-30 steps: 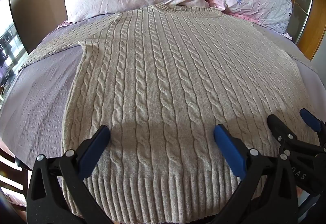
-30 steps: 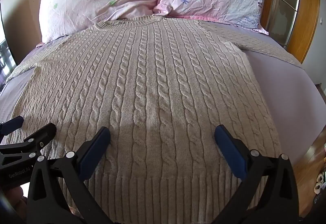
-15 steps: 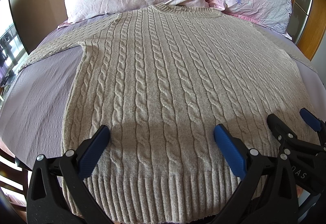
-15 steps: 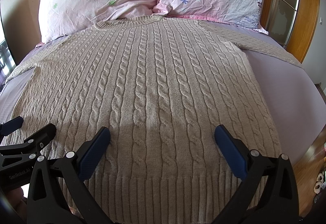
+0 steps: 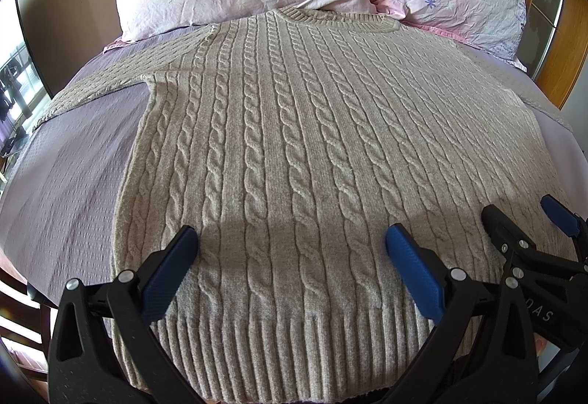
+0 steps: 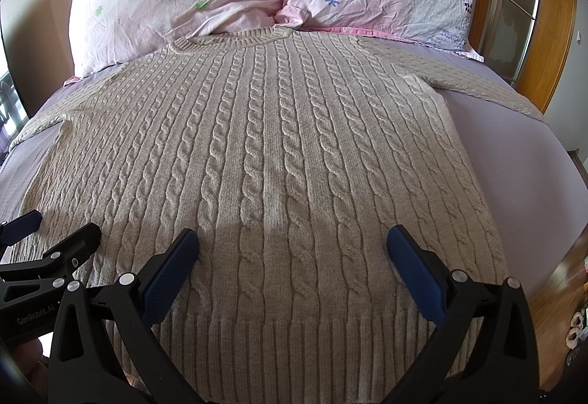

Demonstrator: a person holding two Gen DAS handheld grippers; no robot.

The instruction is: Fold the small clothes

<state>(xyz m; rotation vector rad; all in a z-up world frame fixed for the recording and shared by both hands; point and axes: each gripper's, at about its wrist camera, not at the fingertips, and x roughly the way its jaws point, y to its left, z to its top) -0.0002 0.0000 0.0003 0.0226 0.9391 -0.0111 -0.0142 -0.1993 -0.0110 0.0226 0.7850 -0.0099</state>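
Nothing has shifted since a second ago: sweater (image 5: pixel 294 154) lies flat on the bed (image 5: pixel 66 183), filling mid-frame; left claw (image 5: pixel 290 249) and right claw (image 6: pixel 292 249) hover spread wide, folding not begun

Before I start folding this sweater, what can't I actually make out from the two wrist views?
- Sweater hem: middle runs off the bottom edge in both views, corners behind the open left gripper and right gripper.
- Left sleeve: cuff lost at the left wrist view's edge.
- Right sleeve: far end cut off by the bed's edge, right wrist view.
- Things on the floor: too small to identify, right wrist view.
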